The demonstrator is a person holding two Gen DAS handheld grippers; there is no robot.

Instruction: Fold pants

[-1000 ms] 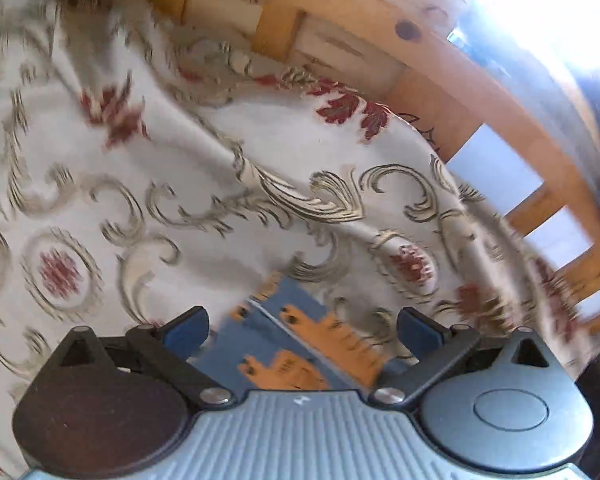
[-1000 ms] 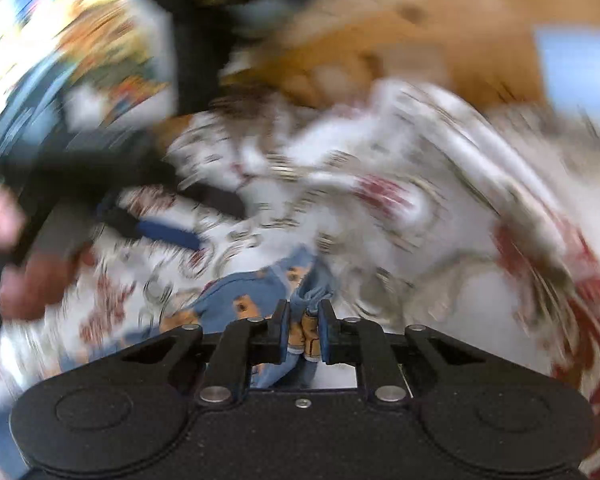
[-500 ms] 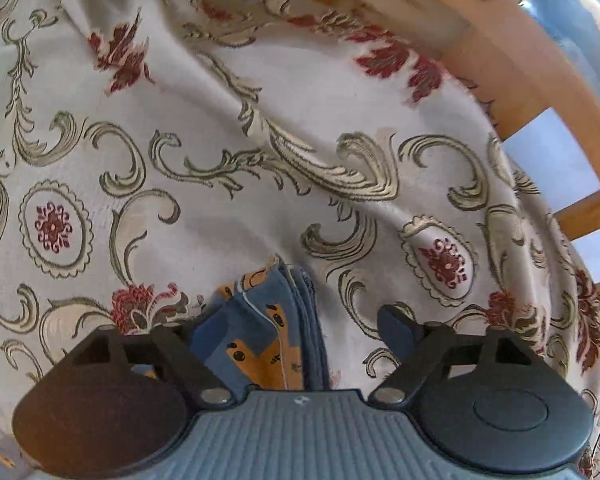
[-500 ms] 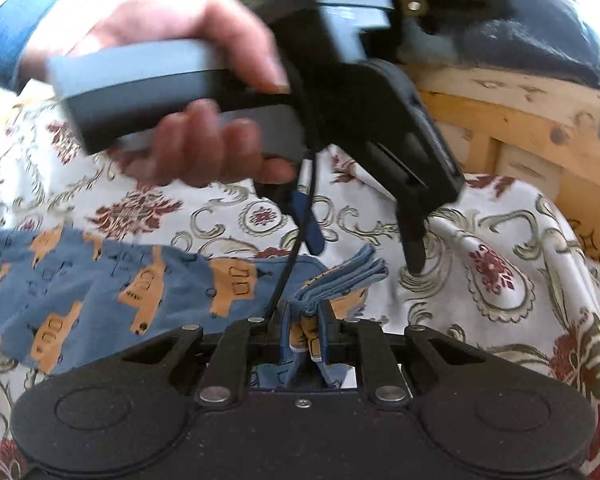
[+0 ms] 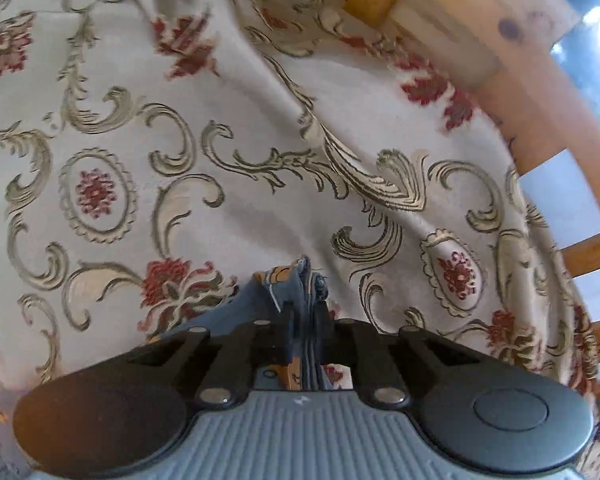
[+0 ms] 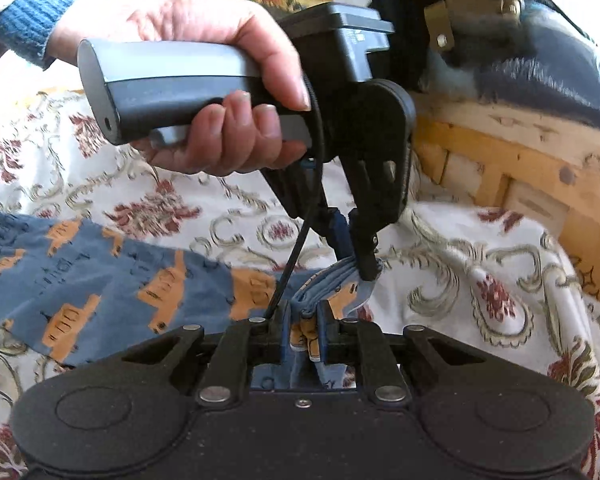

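The pants (image 6: 100,276), blue cloth printed with orange vehicles, were seen spread on a patterned bedspread (image 5: 260,120), close to a wooden frame (image 5: 512,80) that ran along the far edge of the bed. In the right wrist view most of the garment lay flat toward the left, while one end was bunched into several stacked layers near the frame.

That bunched end was held at two points. The right gripper (image 6: 305,320) was pressed together on the layered edge, cloth showing between its fingers. The left gripper (image 6: 354,248), carried by a hand (image 6: 204,80) in a blue knitted sleeve (image 6: 32,8), was pinching the same stack just beyond, so the two grips were set close beside each other. In the left wrist view the left gripper (image 5: 303,320) was likewise seen closed on a thick fold of blue layers.

Judged from how the cloth lay, an early fold was already made: the legs appeared to be laid one over the other and the layers gathered at one end. The lengthwise folding looked still to be done, since a long stretch remained flat and unfolded. The held end would presumably need to be carried across toward the opposite end. How neatly the hidden layers were aligned could not be told.
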